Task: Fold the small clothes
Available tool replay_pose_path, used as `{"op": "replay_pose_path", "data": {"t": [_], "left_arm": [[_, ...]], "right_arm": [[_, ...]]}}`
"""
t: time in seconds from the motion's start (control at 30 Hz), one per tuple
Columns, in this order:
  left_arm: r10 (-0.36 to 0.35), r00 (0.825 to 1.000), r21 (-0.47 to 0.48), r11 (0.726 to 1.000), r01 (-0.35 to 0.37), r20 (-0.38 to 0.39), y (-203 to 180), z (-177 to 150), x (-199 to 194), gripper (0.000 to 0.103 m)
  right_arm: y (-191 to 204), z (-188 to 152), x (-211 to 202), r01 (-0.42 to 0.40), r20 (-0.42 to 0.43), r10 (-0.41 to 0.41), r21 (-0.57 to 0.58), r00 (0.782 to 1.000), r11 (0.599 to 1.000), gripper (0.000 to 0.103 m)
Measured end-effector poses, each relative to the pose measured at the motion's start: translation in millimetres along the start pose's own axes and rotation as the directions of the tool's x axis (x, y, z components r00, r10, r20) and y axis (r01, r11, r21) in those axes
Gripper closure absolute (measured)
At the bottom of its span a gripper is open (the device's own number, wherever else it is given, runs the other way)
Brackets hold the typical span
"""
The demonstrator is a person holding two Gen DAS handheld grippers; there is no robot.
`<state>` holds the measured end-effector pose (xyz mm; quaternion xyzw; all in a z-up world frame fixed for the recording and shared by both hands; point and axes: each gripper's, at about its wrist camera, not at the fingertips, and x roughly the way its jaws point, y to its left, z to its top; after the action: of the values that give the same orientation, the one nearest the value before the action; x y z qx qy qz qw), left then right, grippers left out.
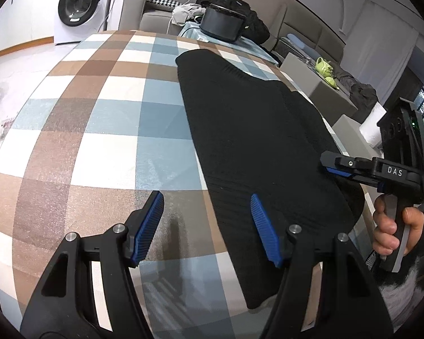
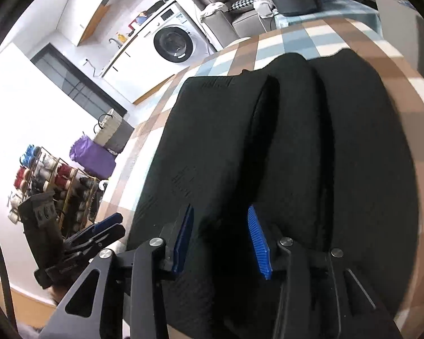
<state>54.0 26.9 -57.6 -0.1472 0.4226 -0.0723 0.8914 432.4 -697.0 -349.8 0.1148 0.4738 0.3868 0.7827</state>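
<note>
A black ribbed garment [image 1: 254, 130] lies lengthwise on the checked tablecloth [image 1: 99, 118], with a doubled layer along its right side. My left gripper [image 1: 206, 196] stands open above the garment's near left edge. One pad [image 1: 264, 228] is over the cloth and the other over the tablecloth, with nothing held. In the right wrist view the garment [image 2: 353, 141] shows long raised folds. My right gripper [image 2: 220, 209] hangs over its near end with its jaws apart. Dark cloth lies under the gap and neither pad presses on it. From the left wrist view the right gripper [image 1: 333, 165] sits at the garment's right edge, held by a hand [image 1: 387, 231].
A washing machine [image 1: 79, 2] and a grey sofa [image 1: 155, 11] stand beyond the table's far edge. A black box [image 1: 222, 22] sits on a light blue cloth. Right of the table are grey blocks with green items [image 1: 325, 69]. A rack of spools [image 2: 51, 175] stands on the floor.
</note>
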Motion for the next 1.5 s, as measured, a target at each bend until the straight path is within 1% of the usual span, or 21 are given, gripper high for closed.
{"op": "replay_pose_path", "data": {"t": [0.1,0.13,0.17,0.27,0.3,0.37,0.43,0.53,0.6,0.63,0.67,0.83,0.93,0.97,1.03,1.07,1.13,1.2,1.33,1.4,1.5], "left_arm": [[0.002,1.0,0.005,1.0,-0.002,0.002,-2,-1,-2,0.042],[0.001,1.0,0.006,1.0,-0.001,0.002,-2,-2,-3,0.042],[0.002,1.0,0.007,1.0,-0.002,0.004,-2,-2,-4,0.042],[0.001,1.0,0.0,1.0,-0.001,0.011,0,-2,-7,0.042],[-0.002,1.0,-0.006,1.0,0.002,0.01,1,-2,-6,0.042],[-0.025,1.0,-0.013,1.0,0.025,-0.002,0,-2,-2,0.042],[-0.029,0.999,-0.006,1.0,0.029,-0.015,-4,-3,2,0.042],[-0.037,0.999,0.033,0.999,0.039,-0.034,-13,-8,4,0.042],[-0.053,0.998,0.053,0.997,0.055,-0.041,-17,-11,3,0.042],[-0.061,0.997,0.062,0.996,0.064,-0.046,-18,-12,3,0.042],[-0.071,0.996,0.072,0.995,0.075,-0.055,-21,-13,4,0.042],[-0.069,0.993,0.137,0.987,0.082,-0.097,-36,-23,12,0.042],[-0.071,0.991,0.149,0.985,0.087,-0.113,-40,-27,14,0.042],[-0.072,0.991,0.149,0.985,0.088,-0.113,-40,-28,14,0.042],[-0.068,0.991,0.147,0.986,0.084,-0.111,-39,-27,13,0.042],[-0.067,0.992,0.144,0.986,0.082,-0.108,-39,-27,11,0.042],[-0.064,0.993,0.14,0.987,0.078,-0.101,-36,-25,8,0.042],[-0.062,0.993,0.13,0.989,0.074,-0.096,-32,-23,7,0.042],[-0.064,0.993,0.096,0.993,0.074,-0.101,-26,-19,11,0.042],[-0.058,0.994,0.093,0.993,0.067,-0.098,-24,-18,11,0.042],[-0.055,0.995,0.084,0.995,0.062,-0.088,-20,-16,10,0.042]], "right_arm": [[4,-4,13,0.077,-0.024,-0.078,-0.043,0.997,0.996,0.066],[2,-5,18,0.041,-0.041,-0.043,-0.033,0.998,0.999,0.089],[4,-6,16,0.001,-0.039,-0.003,-0.03,0.999,1.0,0.094],[18,-4,-10,-0.028,0.083,0.036,-0.098,0.996,0.995,0.095],[20,-2,-16,0.0,0.1,0.011,-0.104,0.995,0.995,0.095],[19,2,-13,0.097,0.09,-0.087,-0.114,0.992,0.989,0.094],[14,0,1,0.131,0.008,-0.131,-0.109,0.991,0.985,0.093],[10,-4,-3,0.133,-0.008,-0.135,-0.091,0.991,0.987,0.086],[4,-6,-19,0.139,0.04,-0.137,-0.073,0.99,0.988,0.075],[0,-9,-30,0.163,0.062,-0.159,-0.058,0.985,0.985,0.065],[-7,-12,-39,0.194,0.078,-0.191,-0.034,0.979,0.98,0.062],[-28,-26,-34,0.195,0.007,-0.195,0.029,0.981,0.98,0.062],[-27,-30,-29,0.159,0.017,-0.159,-0.009,0.987,0.987,0.064],[-25,-29,-25,0.152,0.027,-0.151,-0.023,0.988,0.988,0.078],[-22,-26,-20,0.167,0.023,-0.166,-0.041,0.986,0.985,0.096],[-19,-26,-26,0.147,0.051,-0.145,-0.046,0.988,0.988,0.098],[-14,-23,-44,0.125,0.11,-0.118,-0.053,0.987,0.991,0.098],[-14,-22,-58,0.162,0.133,-0.155,-0.038,0.979,0.986,0.098],[-36,-25,-44,0.287,0.041,-0.286,-0.008,0.957,0.958,0.097],[-40,-26,-45,0.264,0.042,-0.265,0.016,0.963,0.964,0.093],[-34,-25,-61,0.254,0.119,-0.255,0.022,0.96,0.967,0.082]]}}
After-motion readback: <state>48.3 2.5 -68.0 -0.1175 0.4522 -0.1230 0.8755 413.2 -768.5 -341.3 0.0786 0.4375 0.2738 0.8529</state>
